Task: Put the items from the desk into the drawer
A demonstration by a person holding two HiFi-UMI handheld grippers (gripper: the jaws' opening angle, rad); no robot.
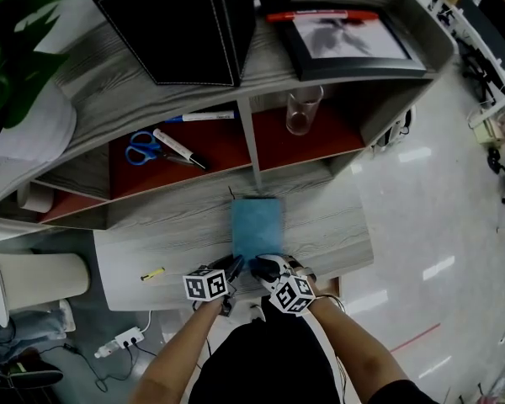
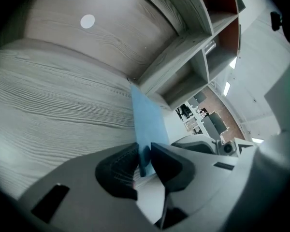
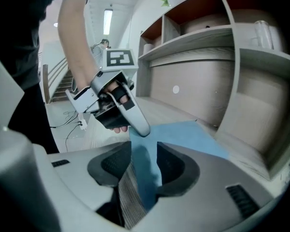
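Note:
A flat blue notebook (image 1: pixel 257 225) lies on the grey wooden desk (image 1: pixel 151 242), its near edge at the desk's front. Both grippers meet at that edge. My left gripper (image 1: pixel 233 268) is shut on the near left part of the notebook (image 2: pixel 145 120); in the left gripper view (image 2: pixel 144 158) the pads press on the thin blue edge. Beside it, my right gripper (image 1: pixel 263 268) stands open, and in the right gripper view (image 3: pixel 144 161) the notebook (image 3: pixel 183 137) runs between the jaws with room on either side. The left gripper (image 3: pixel 118 105) shows there too, tip on the blue cover.
Shelf compartments behind the desk hold blue scissors (image 1: pixel 143 148), a marker (image 1: pixel 178 148), a pen (image 1: pixel 200 117) and a glass (image 1: pixel 303 110). On top stand a black box (image 1: pixel 181 23) and a picture frame (image 1: pixel 353 40). A small yellow item (image 1: pixel 153 273) lies at the desk's front left.

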